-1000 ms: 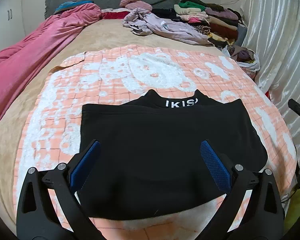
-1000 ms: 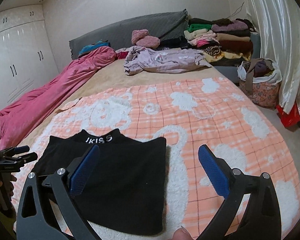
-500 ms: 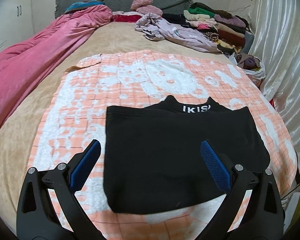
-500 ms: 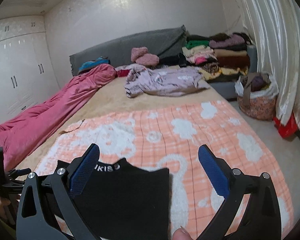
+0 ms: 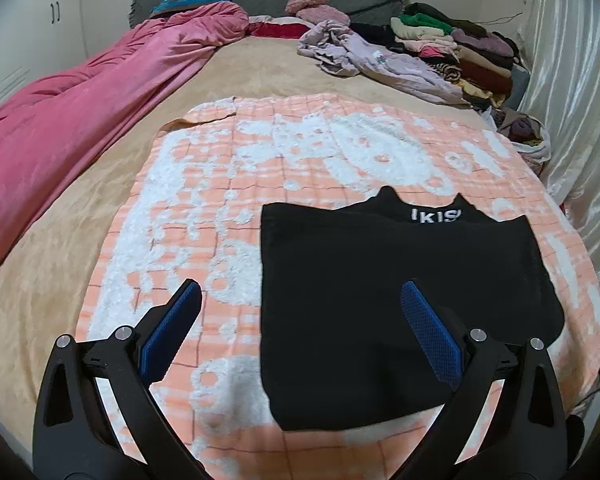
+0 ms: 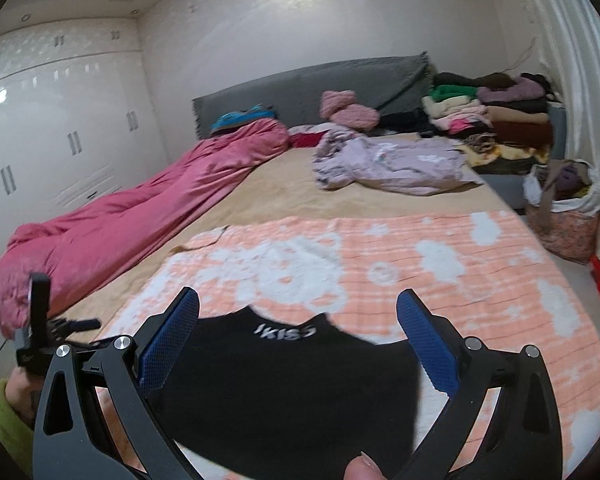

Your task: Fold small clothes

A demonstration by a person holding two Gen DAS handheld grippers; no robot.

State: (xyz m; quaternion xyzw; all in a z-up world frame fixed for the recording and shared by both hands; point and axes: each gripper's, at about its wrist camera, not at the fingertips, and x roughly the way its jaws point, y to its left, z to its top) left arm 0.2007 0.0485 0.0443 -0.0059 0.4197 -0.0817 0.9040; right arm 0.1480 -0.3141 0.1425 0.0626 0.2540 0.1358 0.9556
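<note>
Two grippers in view, both with blue pads spread wide apart, nothing between them. Left gripper [image 5: 300, 328] above the near edge of the orange-and-white blanket [image 5: 204, 216]; black garment [image 5: 400, 300] lying flat and folded ahead and to its right, right pad over the cloth, left pad over bare blanket. White lettering on collar band [image 5: 435, 216] at the far edge of the garment. Right gripper [image 6: 298, 342] raised over the same black garment, collar band centred just ahead between the pads. Left-hand tool and hand with green sleeve [image 6: 4, 420] visible far left of right gripper. Well ahead of both: pink duvet [image 5: 80, 120] to the left, crumpled lilac garment [image 6: 392, 164] ahead, stacked folded clothes [image 6: 496, 120] ahead to the right. Thumb tip [image 6: 360, 470] at the lower edge, right view.
</note>
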